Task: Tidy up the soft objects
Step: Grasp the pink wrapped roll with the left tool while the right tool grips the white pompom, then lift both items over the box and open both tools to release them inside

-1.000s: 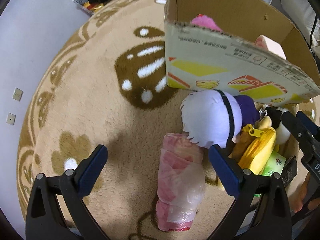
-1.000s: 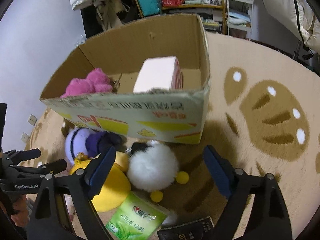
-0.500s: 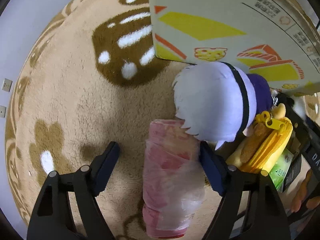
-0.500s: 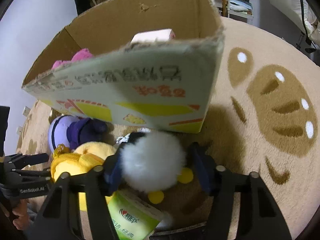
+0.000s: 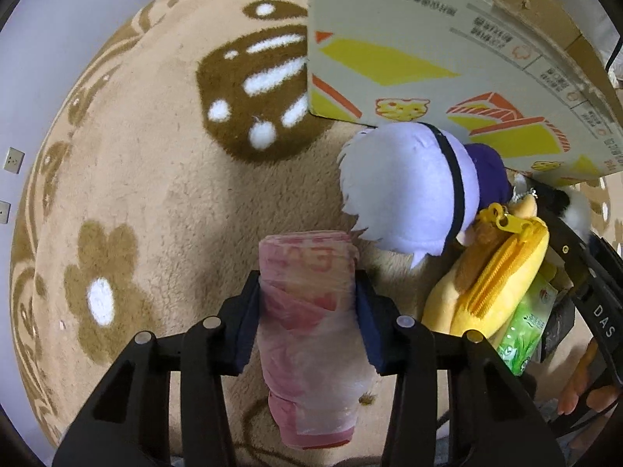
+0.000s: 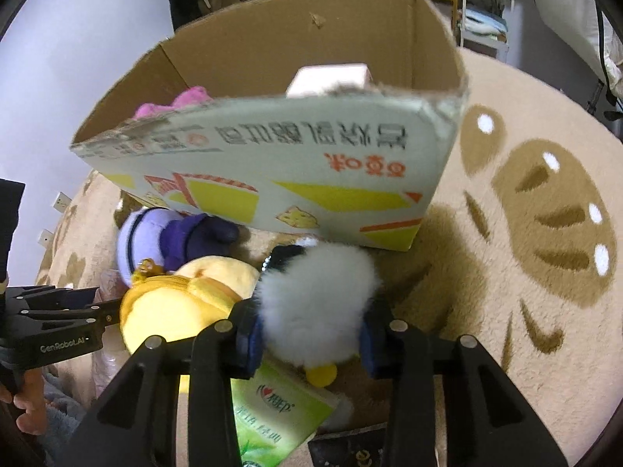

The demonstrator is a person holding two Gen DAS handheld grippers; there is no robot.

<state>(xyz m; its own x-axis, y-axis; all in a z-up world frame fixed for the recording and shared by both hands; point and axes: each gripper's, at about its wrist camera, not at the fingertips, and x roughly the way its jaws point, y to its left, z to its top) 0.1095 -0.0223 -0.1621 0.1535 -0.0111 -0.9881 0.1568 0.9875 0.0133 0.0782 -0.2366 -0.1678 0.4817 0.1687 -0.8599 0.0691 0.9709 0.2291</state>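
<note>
The left tongs (image 5: 307,313) are closed narrow on a pink roll (image 5: 309,334), a soft cylinder wrapped in thin wrinkled plastic, in the lower middle of the left view. Both blue pads (image 5: 249,323) press its sides. The roll lies on the fluffy beige rug (image 5: 155,179).

The right tongs (image 6: 309,332) grip a white pompom toy (image 6: 317,303), round and very furry, in the lower middle of the right view. It has a small yellow ball-like part (image 6: 321,374) below, perhaps a foot; it is hard to tell.

Left of the pompom is a smooth yellow plush pouch (image 6: 175,307) with a zipper, and above that a lilac plush (image 6: 148,233). A shiny green packet (image 6: 272,416) lies under the right tongs. The printed cardboard box (image 6: 311,163) stands behind, in the upper middle, with a pink plush (image 6: 183,103) inside.
</note>
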